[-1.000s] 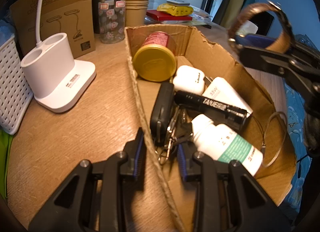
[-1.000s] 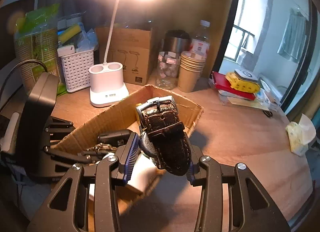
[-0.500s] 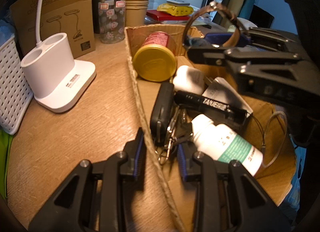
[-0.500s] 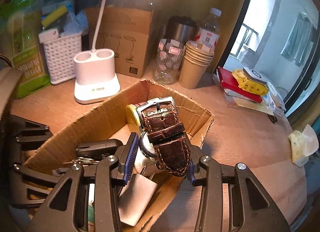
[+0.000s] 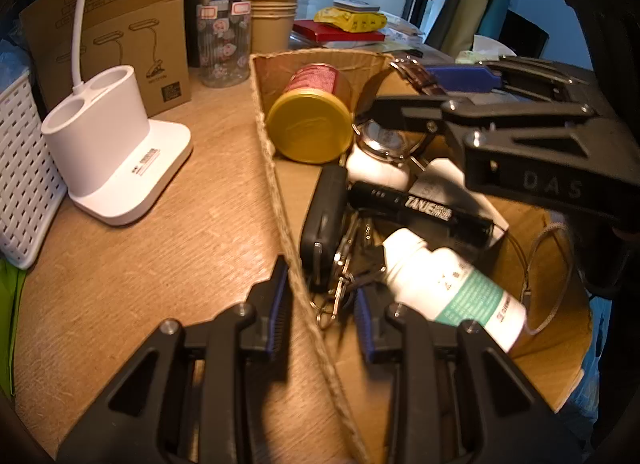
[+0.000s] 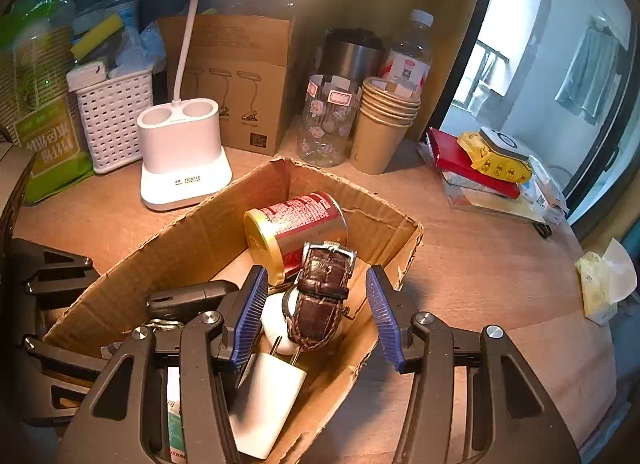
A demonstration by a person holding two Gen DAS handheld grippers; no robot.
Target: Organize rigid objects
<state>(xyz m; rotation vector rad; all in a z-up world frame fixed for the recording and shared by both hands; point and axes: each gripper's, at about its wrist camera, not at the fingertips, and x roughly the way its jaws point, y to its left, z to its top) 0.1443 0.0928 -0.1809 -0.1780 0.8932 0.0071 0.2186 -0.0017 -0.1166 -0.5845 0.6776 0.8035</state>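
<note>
In the left wrist view, our left gripper (image 5: 320,300) sits low with its blue pads straddling the near wall of the cardboard box (image 5: 276,167); the wall runs between the fingers, but we cannot tell whether they pinch it. Inside the box we see a yellow-lidded can (image 5: 310,123) on its side, a black car key (image 5: 324,215) with its key ring, a black flashlight (image 5: 420,211) and a white bottle (image 5: 452,288) with a green label. The right gripper (image 5: 452,95) reaches in from the right, above the watch (image 5: 384,139), whose face lies on a white case just beside the can.

In the right wrist view, our right gripper (image 6: 316,312) hangs over the box (image 6: 192,232) with its fingers spread wide, both pads clear of the watch (image 6: 320,296). The brown leather strap stands buckle up between them, leaning against the can (image 6: 296,232). The white lamp base (image 6: 184,155) stands on the table (image 6: 480,264) behind the box.
</note>
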